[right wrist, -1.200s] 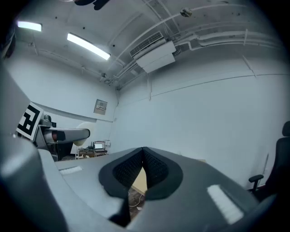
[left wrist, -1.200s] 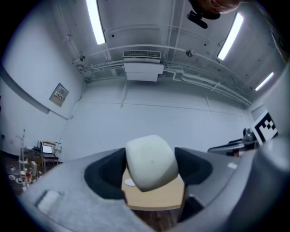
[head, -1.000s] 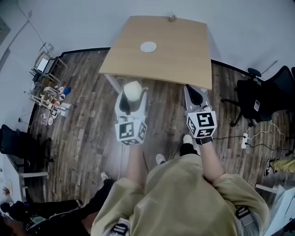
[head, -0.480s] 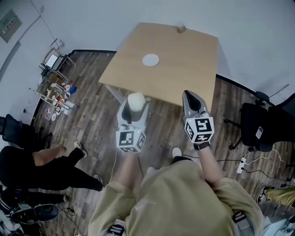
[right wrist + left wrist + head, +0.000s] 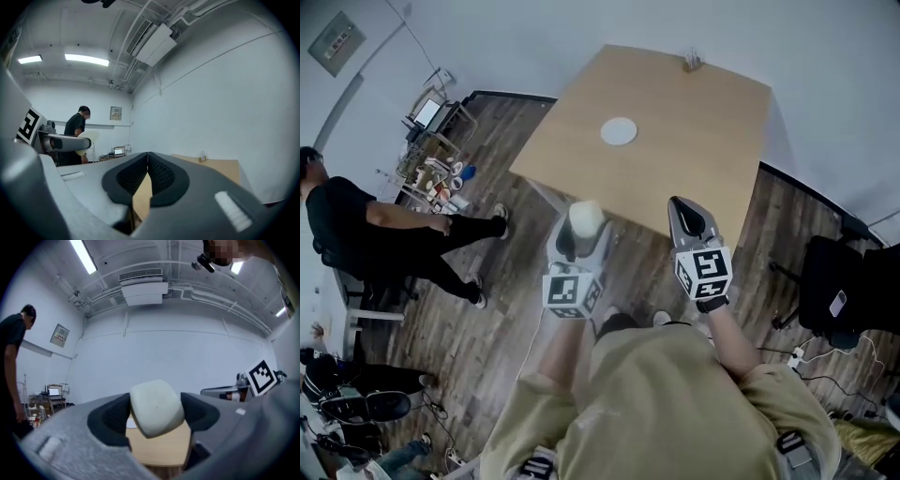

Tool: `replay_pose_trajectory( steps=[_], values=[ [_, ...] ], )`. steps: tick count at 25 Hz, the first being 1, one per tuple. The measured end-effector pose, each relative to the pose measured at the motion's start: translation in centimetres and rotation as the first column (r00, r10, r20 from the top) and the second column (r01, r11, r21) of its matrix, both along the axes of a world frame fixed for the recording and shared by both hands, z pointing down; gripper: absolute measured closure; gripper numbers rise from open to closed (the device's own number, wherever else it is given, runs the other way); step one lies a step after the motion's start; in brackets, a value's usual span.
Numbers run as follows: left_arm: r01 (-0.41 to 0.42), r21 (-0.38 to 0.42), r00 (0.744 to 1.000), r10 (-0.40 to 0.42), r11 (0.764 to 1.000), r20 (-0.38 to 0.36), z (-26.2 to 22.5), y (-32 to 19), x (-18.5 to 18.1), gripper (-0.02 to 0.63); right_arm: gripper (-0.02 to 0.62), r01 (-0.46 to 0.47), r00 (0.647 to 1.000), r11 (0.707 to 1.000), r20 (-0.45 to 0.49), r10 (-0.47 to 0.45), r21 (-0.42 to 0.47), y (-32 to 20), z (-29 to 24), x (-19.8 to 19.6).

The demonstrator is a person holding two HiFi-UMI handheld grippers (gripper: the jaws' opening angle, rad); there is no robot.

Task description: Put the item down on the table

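A rounded off-white block (image 5: 155, 408) sits pinched between the dark pads of my left gripper (image 5: 154, 411). In the head view that block (image 5: 585, 219) hangs just short of the near edge of the wooden table (image 5: 694, 141), over the floor. My right gripper (image 5: 688, 222) is held to the right of it at the table's near edge, and in its own view the jaws of the right gripper (image 5: 147, 171) are pressed together with nothing between them. A small white round disc (image 5: 619, 131) lies on the tabletop.
A small holder (image 5: 693, 62) stands at the table's far edge. A person in black (image 5: 389, 230) stands at the left beside a cluttered rack (image 5: 436, 169). A black office chair (image 5: 839, 300) is at the right on the wood floor.
The view has shifted so the table lies closer and further right. Both grippers have come nearer the table's near edge. The person in black has stood up at the left.
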State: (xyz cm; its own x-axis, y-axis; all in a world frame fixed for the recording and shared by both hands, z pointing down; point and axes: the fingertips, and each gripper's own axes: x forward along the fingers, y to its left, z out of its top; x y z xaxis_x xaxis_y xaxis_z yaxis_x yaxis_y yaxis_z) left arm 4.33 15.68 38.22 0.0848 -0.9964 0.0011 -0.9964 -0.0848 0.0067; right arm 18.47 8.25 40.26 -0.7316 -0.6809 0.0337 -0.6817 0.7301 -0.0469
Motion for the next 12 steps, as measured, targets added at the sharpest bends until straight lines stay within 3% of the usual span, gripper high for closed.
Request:
replay_pose_trajectory(
  steps=[7, 12],
  values=[
    [-0.014, -0.044, 1.000, 0.013, 0.999, -0.025, 2.1, -5.6, -2.0, 0.270, 0.589, -0.035, 0.999, 0.997, 0.024, 0.037, -0.068, -5.2, 2.3, -2.2],
    [-0.107, -0.054, 0.994, 0.106, 0.993, -0.023, 3.1, -11.2, -5.4, 0.270, 0.589, -0.066, 0.998, 0.997, 0.016, 0.066, -0.039, -9.3, 2.7, -5.8]
  ],
)
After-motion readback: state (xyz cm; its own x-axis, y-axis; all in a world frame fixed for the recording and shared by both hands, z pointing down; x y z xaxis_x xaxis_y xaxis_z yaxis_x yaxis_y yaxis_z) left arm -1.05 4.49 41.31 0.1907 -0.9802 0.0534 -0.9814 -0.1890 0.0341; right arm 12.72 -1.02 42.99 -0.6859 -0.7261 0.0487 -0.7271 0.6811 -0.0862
